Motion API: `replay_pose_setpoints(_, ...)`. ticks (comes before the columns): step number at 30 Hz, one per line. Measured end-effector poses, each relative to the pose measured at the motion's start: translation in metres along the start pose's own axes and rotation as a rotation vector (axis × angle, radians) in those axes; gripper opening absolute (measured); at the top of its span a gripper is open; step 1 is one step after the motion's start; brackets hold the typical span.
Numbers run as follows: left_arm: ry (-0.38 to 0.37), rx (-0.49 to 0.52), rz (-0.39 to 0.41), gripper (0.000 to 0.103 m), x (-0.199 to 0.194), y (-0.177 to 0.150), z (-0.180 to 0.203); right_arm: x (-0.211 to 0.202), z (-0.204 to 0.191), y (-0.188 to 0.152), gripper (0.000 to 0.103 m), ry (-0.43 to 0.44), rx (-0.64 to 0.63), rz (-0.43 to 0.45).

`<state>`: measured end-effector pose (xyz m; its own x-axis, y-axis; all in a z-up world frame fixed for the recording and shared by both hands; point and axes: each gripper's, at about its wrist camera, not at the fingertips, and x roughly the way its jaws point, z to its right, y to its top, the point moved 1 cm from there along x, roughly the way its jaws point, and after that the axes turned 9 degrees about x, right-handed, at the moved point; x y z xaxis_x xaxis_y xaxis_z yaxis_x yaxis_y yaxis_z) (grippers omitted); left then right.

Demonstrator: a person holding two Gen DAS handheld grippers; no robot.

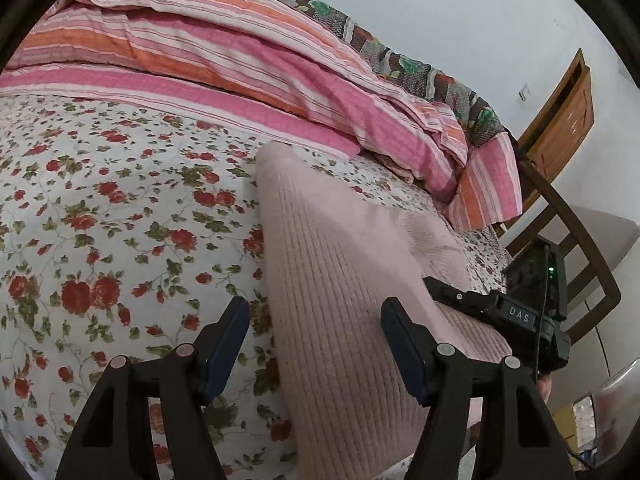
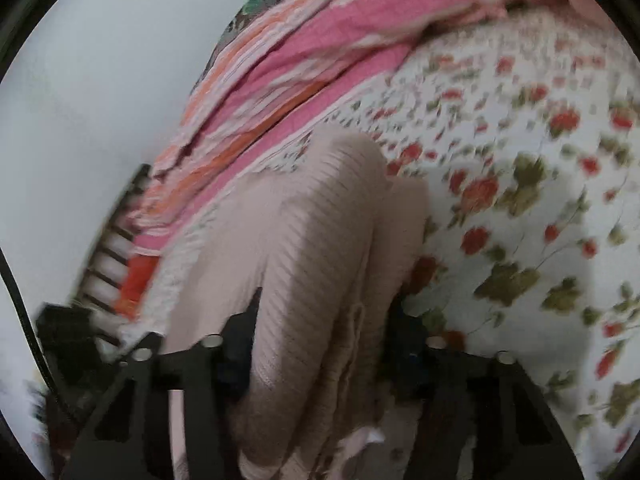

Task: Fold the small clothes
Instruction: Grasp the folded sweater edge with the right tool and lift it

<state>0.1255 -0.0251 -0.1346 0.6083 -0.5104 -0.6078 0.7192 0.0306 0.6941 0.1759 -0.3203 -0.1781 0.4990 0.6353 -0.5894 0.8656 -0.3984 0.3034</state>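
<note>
While the pink ribbed sweater (image 1: 360, 280) lies folded lengthwise on the flowered bedsheet (image 1: 120, 200), the left gripper (image 1: 316, 344) hovers at six o'clock with jaws well apart, gripping nothing, the knit's edge between them. In the blurred right wrist view, the right gripper (image 2: 324, 332) straddles a bunched fold with jaws partly apart; whether its pads pinch, I cannot tell. A good fold likely needs both corners caught evenly and carried toward twelve o'clock, where the striped quilt (image 1: 240, 60) is heaped.
</note>
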Motion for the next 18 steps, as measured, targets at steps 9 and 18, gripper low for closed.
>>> replay_pose_setpoints(9,0.017,-0.002,0.026,0.065,-0.021,0.014,-0.019,-0.014,-0.016,-0.001,0.031,0.015,0.076,0.026)
replay_pose_setpoints(18,0.065,-0.023,0.076,0.065,-0.06,0.016,-0.068,-0.024,-0.114,0.014,0.029,-0.017,0.024,0.089)
